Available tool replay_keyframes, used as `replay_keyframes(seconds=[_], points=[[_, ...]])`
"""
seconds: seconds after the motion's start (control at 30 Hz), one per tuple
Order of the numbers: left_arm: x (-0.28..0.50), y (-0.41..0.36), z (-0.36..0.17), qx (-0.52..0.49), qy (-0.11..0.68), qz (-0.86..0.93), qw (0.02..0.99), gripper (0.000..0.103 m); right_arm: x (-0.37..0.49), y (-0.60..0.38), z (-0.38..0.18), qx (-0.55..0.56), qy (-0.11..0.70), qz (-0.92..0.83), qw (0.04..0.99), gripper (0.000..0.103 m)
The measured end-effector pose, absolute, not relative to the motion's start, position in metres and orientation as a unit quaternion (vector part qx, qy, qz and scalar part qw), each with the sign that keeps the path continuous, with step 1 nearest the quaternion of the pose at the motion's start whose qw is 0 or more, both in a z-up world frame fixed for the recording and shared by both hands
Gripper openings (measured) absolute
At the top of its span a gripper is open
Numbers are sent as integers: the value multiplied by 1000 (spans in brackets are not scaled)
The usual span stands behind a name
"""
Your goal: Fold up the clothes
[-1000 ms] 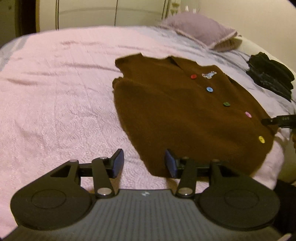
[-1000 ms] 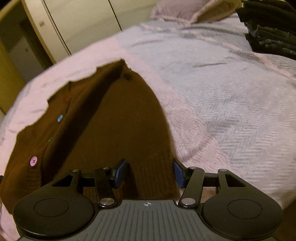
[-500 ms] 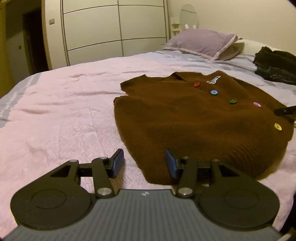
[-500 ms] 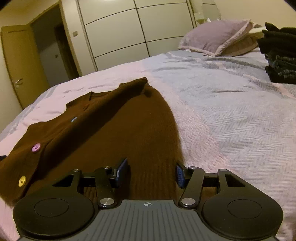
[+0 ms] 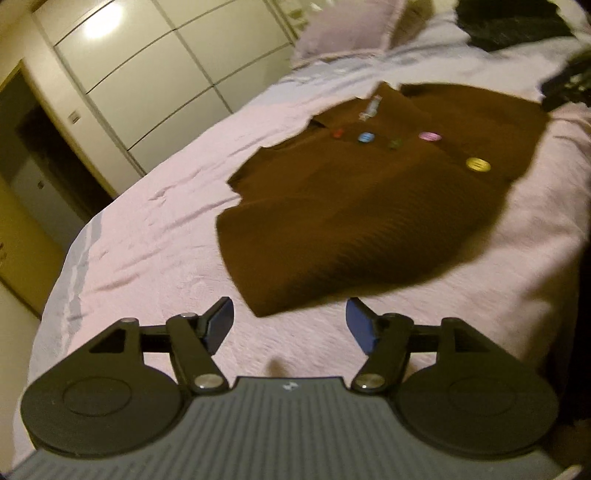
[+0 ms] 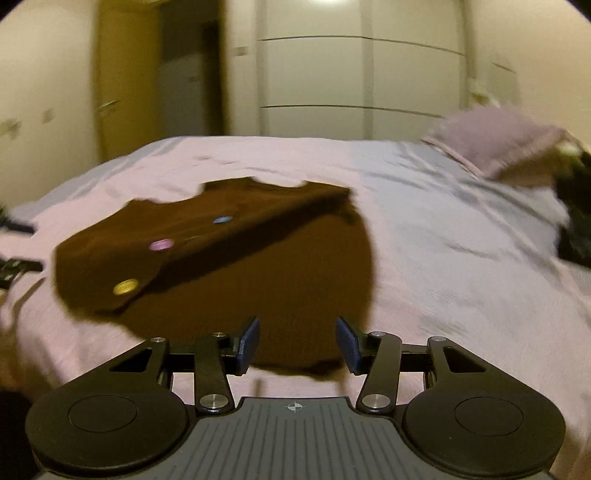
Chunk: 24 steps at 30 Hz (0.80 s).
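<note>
A brown knitted cardigan with coloured buttons lies on the pink bedspread, both sleeves folded over its front. It also shows in the right wrist view. My left gripper is open and empty, a little back from the cardigan's near left corner. My right gripper is open and empty, just above the cardigan's near hem. Both views are blurred.
A lilac pillow lies at the head of the bed, also in the right wrist view. A pile of dark clothes sits by it. White wardrobe doors and a doorway stand behind the bed.
Both grippers have drawn back from the cardigan and tilted upward. The left gripper has opened wider and its fingers no longer straddle the cardigan's corner.
</note>
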<state>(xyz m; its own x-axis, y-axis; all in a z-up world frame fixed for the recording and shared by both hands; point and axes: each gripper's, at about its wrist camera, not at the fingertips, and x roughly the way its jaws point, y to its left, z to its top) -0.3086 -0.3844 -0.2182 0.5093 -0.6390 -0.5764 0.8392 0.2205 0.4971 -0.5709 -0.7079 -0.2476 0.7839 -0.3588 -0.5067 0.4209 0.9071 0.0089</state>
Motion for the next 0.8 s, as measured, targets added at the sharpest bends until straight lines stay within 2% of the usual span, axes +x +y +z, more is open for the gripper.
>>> replay_keyframes(seconds=[0.03,0.1,0.2,0.67,0.7,0.73,0.8], points=[[-314,-386,-218,411,126,-481,764,64,-565,-698,-247,42,259,-187,947,51],[-320,-392,-221,434,122,-480,752,64,-552,-677,-248,-4,265,-153,952,61],[-327,-400,-227,454,114,-486,738,64,-531,-643,-253,-77,264,-118,954,70],[-339,-410,-252,429,71,-491,755,69,-443,-567,-294,-328,298,-45,896,70],[-340,-408,-252,426,70,-489,758,70,-439,-563,-299,-349,297,-39,888,68],[-342,-406,-252,423,70,-488,760,71,-435,-560,-303,-368,298,-32,880,62],[-342,-404,-253,415,72,-487,765,73,-425,-561,-304,-379,309,-18,872,11]])
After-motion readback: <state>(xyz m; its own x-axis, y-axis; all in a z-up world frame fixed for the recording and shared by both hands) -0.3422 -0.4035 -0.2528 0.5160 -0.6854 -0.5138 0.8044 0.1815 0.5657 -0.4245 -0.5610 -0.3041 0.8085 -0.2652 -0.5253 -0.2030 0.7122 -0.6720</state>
